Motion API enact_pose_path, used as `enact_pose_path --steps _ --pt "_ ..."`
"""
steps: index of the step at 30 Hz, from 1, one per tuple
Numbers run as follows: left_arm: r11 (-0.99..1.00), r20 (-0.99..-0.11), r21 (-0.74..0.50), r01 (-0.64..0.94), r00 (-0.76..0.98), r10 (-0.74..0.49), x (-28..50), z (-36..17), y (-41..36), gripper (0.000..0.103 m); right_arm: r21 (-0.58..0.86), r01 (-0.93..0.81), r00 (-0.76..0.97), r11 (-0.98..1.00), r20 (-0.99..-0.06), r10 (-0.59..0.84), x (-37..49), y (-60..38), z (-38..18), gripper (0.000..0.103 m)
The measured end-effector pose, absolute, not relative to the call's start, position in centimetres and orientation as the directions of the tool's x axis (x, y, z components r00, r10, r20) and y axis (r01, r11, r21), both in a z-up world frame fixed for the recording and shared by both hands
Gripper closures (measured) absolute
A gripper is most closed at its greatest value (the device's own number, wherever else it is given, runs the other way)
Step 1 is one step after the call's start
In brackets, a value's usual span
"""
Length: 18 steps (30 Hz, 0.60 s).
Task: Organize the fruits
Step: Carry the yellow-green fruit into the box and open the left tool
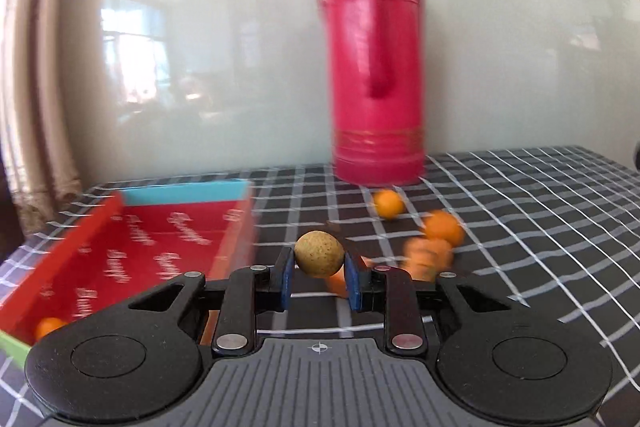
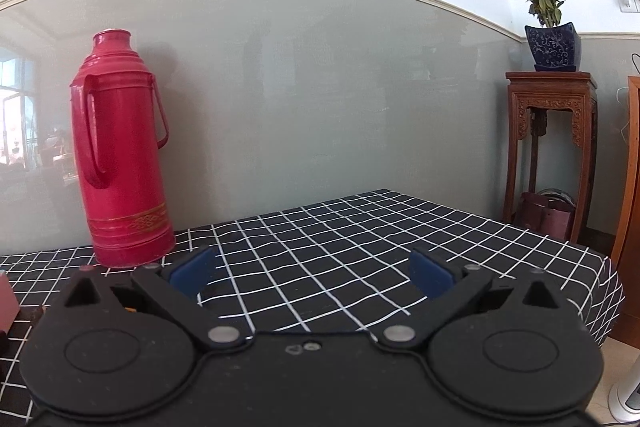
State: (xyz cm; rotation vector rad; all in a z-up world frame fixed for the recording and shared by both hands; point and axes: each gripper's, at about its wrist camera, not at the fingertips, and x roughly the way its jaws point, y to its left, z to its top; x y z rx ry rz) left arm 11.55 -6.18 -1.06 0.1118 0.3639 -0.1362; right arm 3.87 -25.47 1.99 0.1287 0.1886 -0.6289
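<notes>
My left gripper [image 1: 319,269] is shut on a small round tan-brown speckled fruit [image 1: 319,253] and holds it above the checked tablecloth. Several small orange fruits [image 1: 436,239] lie loose on the cloth just beyond it, one [image 1: 387,203] nearer the flask. A red open box [image 1: 132,251] with white lettering and a blue far wall lies to the left; one orange fruit [image 1: 49,325] sits in its near corner. My right gripper [image 2: 312,269] is open and empty, over bare cloth right of the flask.
A tall red thermos flask [image 1: 376,67] stands at the back of the table by the wall; it also shows in the right wrist view [image 2: 120,155]. The table's right edge [image 2: 612,291] drops off near a carved wooden stand [image 2: 550,147] with a potted plant.
</notes>
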Motion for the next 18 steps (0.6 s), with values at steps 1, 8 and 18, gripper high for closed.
enact_pose_path --steps 1,8,18 --pt "0.989 -0.355 0.075 0.126 0.930 -0.092 11.6 -0.7 -5.4 0.076 0.062 0.589 0.797 0.806 -0.213 -0.565 4.0 -25.2 2.0 0.006" --pt "0.999 -0.389 0.022 -0.031 0.921 0.038 12.5 -0.3 -0.2 0.076 0.035 0.540 0.827 0.841 -0.211 -0.522 4.7 -23.0 1.9 0.006" --pt "0.993 -0.517 -0.029 -0.116 0.852 0.084 14.4 -1.6 3.1 0.076 0.009 0.463 0.863 0.886 -0.232 -0.449 5.8 -20.8 1.7 0.006"
